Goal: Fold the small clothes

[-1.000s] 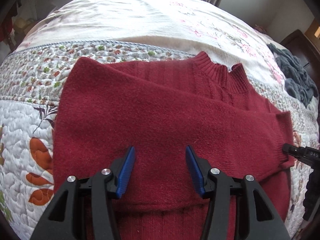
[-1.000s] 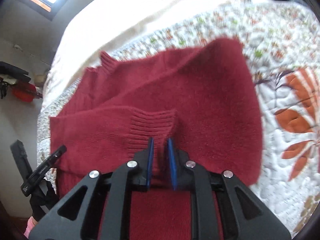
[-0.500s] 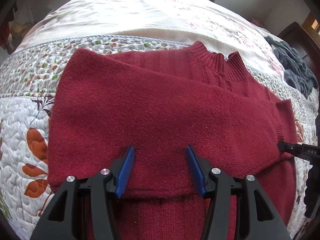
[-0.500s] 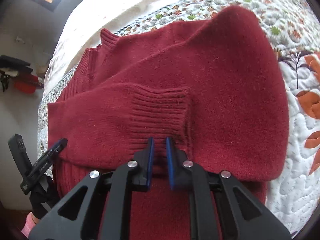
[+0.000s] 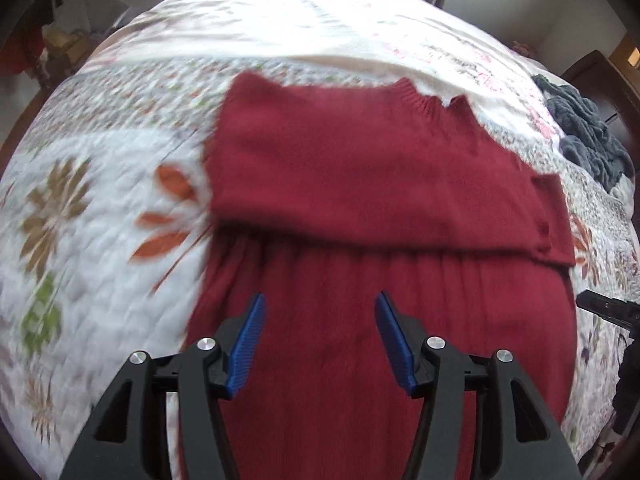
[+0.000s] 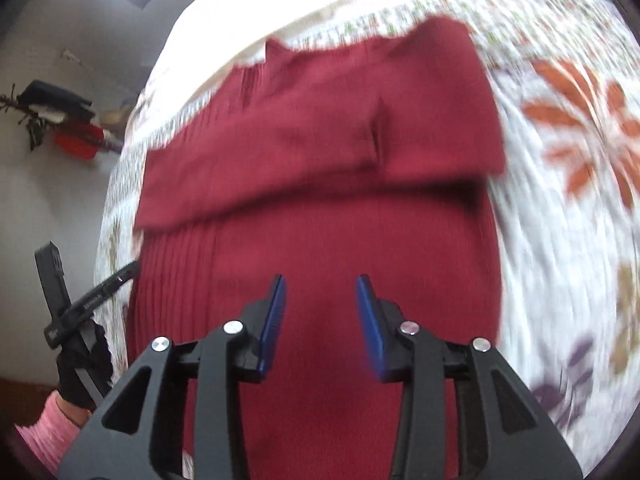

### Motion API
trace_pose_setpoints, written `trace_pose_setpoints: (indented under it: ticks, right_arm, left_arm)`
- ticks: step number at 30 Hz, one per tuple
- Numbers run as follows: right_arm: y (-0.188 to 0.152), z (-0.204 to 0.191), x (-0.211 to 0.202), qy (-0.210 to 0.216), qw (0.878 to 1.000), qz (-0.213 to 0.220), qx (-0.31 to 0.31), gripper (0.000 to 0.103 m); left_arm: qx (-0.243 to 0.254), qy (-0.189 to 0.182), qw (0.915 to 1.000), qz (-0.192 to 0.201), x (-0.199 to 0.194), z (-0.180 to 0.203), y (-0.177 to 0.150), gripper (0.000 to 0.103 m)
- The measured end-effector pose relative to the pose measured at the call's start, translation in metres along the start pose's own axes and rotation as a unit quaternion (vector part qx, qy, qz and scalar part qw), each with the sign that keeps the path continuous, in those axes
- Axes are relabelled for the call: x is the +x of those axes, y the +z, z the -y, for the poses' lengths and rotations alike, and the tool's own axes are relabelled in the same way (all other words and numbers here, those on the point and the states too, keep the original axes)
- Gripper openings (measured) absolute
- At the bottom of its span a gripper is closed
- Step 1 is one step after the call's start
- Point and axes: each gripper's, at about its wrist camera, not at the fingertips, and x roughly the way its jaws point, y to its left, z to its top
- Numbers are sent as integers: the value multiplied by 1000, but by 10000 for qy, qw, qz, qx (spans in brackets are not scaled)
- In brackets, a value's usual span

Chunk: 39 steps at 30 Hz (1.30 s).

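A dark red knit sweater [image 5: 360, 184] lies flat on a quilted floral bedspread [image 5: 88, 208], collar away from me. Both sleeves are folded across its chest in a band, and a ribbed cuff [image 5: 548, 216] ends at the right side. In the right wrist view the same sweater [image 6: 320, 168] fills the middle, its cuff edge [image 6: 376, 136] on top of the band. My left gripper [image 5: 320, 328] hovers open over the lower body of the sweater, holding nothing. My right gripper [image 6: 320, 312] is also open over the lower body, empty.
A dark grey-blue garment [image 5: 588, 144] is heaped at the bed's far right. A cream blanket [image 5: 280, 24] covers the far half of the bed. The other gripper's black tip [image 5: 608, 312] shows at the right edge; a gloved hand with a pink sleeve [image 6: 52, 428] holds the left tool.
My right gripper let go of the sleeve cuff and opened. Both grippers pulled back toward the hem, so the folded sleeve band now lies farther from the fingers.
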Motion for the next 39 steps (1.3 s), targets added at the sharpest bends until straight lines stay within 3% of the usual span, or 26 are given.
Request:
trace_pose_setpoints:
  ticks: [9,19,24,33,36,39]
  right_arm:
    - [-105,28,-26,-178,9976,-506,437,41]
    - [-174,55,-36,-356,9929,-929,646,46]
    - [-195,67,-33,-361,9900,-1102,799,49]
    - [-216,76,-11,49,9851,-1431,958,51]
    - [-217,74,-12,224,9856,-1438,866,36]
    - [-214,67,-9,304,9857,-1489,734,34]
  left_arm:
    - [-480,489,9947,-768,-45,-54,-108,60]
    - [-579,623,9910,-1038,-57,-68,-153,61]
    - [-597,638,9894,-1162,-55,-68,-168,63]
    - [-768,548,9844,-1485,-46,-70,-194,65]
    - [-794,527,9838,-1520,-48,-66,-204,63]
    - [-868,534,9833,-1508,-56,-66,-210,55]
